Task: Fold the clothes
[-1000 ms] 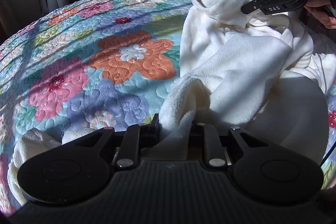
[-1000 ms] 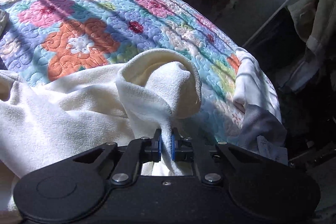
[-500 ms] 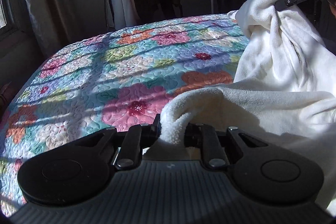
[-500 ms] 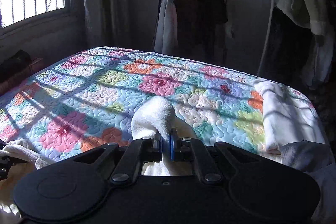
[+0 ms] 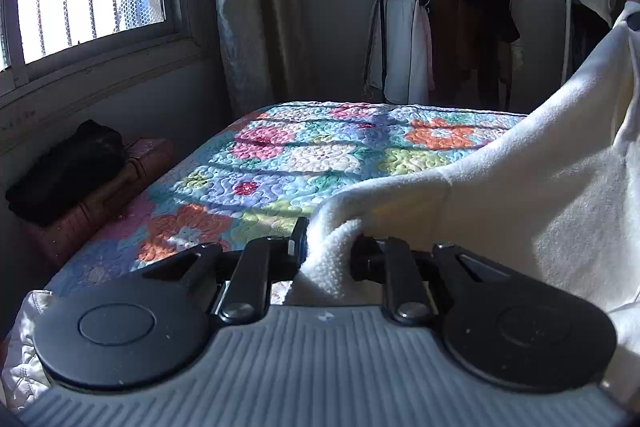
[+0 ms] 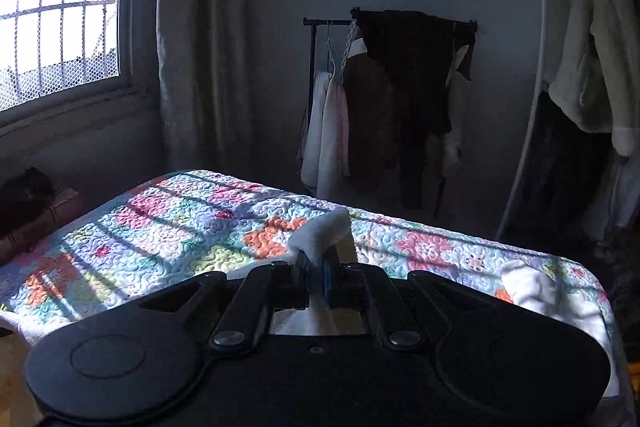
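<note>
Left gripper [image 5: 327, 254] is clamped on the cream fleece [image 5: 540, 195]; right gripper [image 6: 316, 273] pinches another fold, quilt [image 6: 168, 227] ahead.

The right gripper [image 6: 316, 279] pinches a fold of cream fleece garment [image 6: 320, 233] between its fingers, with the floral quilt [image 6: 160, 227] spread just beyond and below.

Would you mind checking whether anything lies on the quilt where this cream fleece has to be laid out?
Mostly bare: the quilt is open ahead; only a white garment lies at its right edge, beside the held fleece.
</note>
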`<action>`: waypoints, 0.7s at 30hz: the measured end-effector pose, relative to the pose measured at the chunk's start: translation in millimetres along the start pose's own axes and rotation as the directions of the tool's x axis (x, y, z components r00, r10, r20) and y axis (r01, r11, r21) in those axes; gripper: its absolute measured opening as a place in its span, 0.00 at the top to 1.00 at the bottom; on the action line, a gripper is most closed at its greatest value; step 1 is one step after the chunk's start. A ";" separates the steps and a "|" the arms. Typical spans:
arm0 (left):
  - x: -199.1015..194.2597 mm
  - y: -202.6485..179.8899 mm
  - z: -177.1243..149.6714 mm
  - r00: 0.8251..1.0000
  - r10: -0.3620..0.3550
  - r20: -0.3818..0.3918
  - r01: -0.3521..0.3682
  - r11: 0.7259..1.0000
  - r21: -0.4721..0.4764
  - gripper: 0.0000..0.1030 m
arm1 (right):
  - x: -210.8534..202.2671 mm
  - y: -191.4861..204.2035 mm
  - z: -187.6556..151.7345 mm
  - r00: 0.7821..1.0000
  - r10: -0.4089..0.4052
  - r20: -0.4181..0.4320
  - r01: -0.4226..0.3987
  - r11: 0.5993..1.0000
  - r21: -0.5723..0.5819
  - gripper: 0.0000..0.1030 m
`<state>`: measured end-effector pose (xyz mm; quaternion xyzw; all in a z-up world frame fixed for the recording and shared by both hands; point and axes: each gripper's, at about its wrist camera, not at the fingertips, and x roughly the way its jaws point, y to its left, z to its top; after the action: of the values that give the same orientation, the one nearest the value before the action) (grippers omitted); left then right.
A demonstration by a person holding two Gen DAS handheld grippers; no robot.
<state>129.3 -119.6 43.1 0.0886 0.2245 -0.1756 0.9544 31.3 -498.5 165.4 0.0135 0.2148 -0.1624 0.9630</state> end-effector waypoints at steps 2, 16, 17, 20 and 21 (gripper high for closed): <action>12.5 8.0 12.3 0.999 0.039 0.001 -0.039 0.999 -0.002 0.83 | 14.9 13.7 14.5 0.999 0.005 0.036 -0.006 1.000 0.013 0.94; 81.2 -10.1 -58.0 0.961 -0.009 -0.277 0.021 0.999 0.041 0.56 | 58.9 66.5 -65.3 0.982 0.094 -0.164 -0.053 0.970 0.236 0.47; 68.7 -13.2 -58.4 0.967 -0.010 -0.254 0.031 0.997 0.077 0.48 | 48.0 65.6 -76.0 0.977 0.111 -0.184 -0.055 0.957 0.284 0.47; 26.2 -24.3 -51.8 0.985 -0.017 -0.172 0.052 0.978 0.204 0.30 | 5.6 69.1 -108.1 0.958 0.167 -0.232 -0.063 0.916 0.397 0.47; 13.4 -24.8 -50.1 0.985 -0.037 -0.168 0.071 0.976 0.205 0.30 | -9.2 73.0 -116.9 0.948 0.206 -0.244 -0.090 0.905 0.417 0.46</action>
<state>111.3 -134.0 -9.5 0.1970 0.2842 -0.2164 0.9130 -1.1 -415.4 60.0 0.2496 0.3103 -0.1249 0.9088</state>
